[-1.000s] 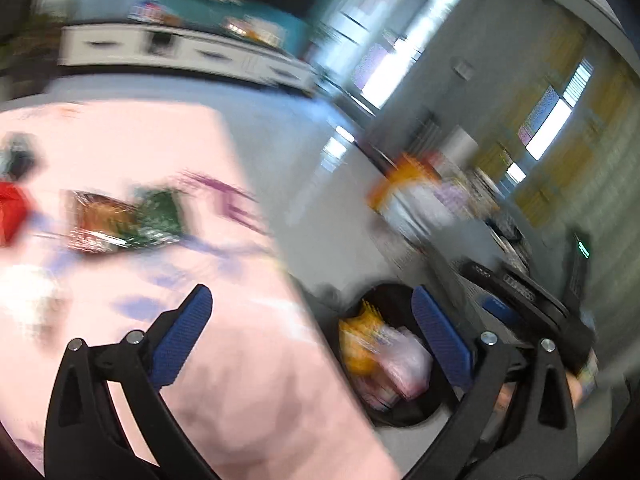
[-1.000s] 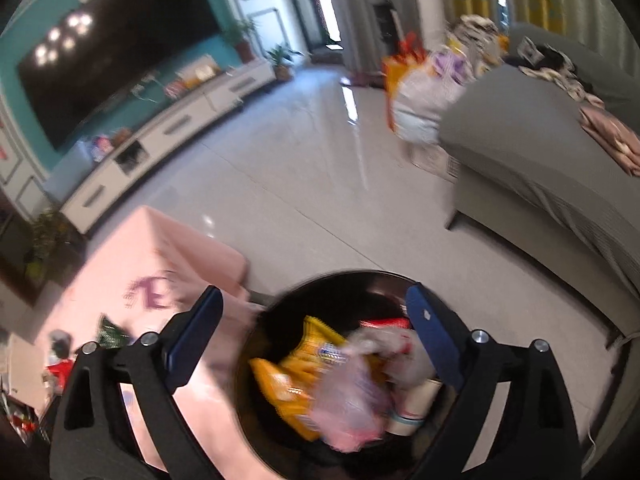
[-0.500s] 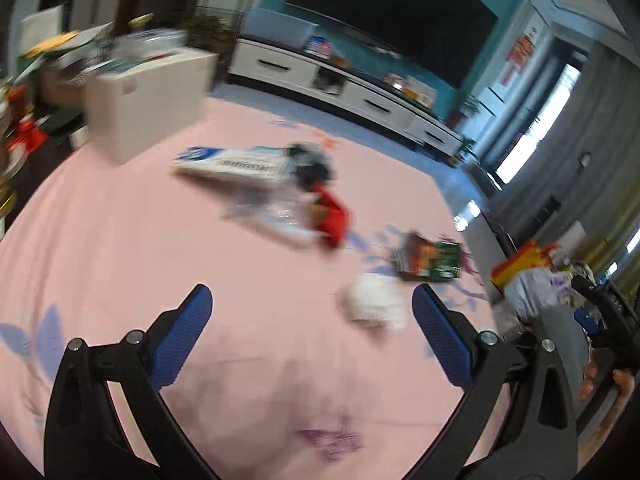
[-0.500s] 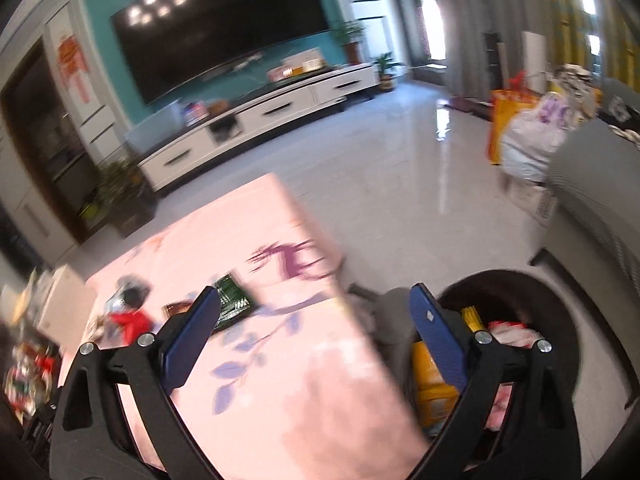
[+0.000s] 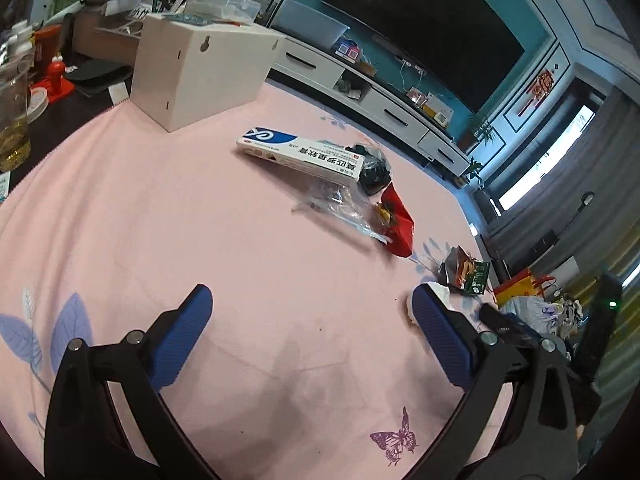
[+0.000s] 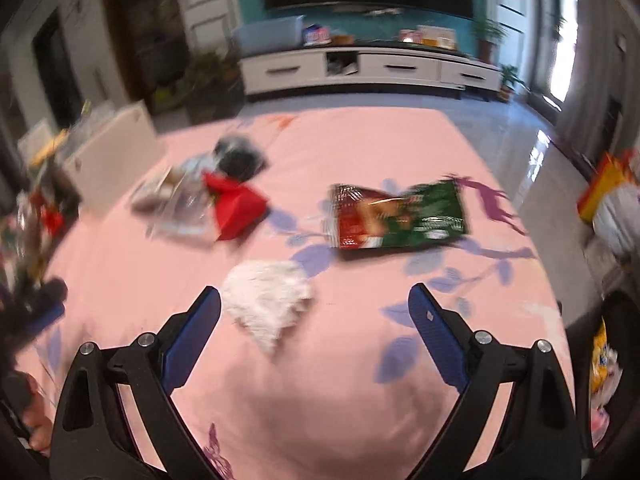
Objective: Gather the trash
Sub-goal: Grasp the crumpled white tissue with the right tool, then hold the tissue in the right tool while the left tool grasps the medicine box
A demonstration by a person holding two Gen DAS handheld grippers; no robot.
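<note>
Both grippers — left gripper (image 5: 308, 326) and right gripper (image 6: 314, 326) — hover spread apart and empty over the pink tablecloth (image 6: 360, 152), the white tissue (image 6: 268, 300) lying near the right one's left finger.

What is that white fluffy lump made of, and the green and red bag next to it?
The white lump looks like crumpled tissue paper: matte, soft, with ragged edges. The picture is blurry, so it could be thin cloth. The green and red bag looks like glossy plastic or foil film: it shines, wrinkles sharply, and has printed pictures. Both lie on the pink tablecloth.

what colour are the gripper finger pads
Blue, on black frames. Both the left gripper and right gripper show it; sharpest in the left wrist view.
</note>
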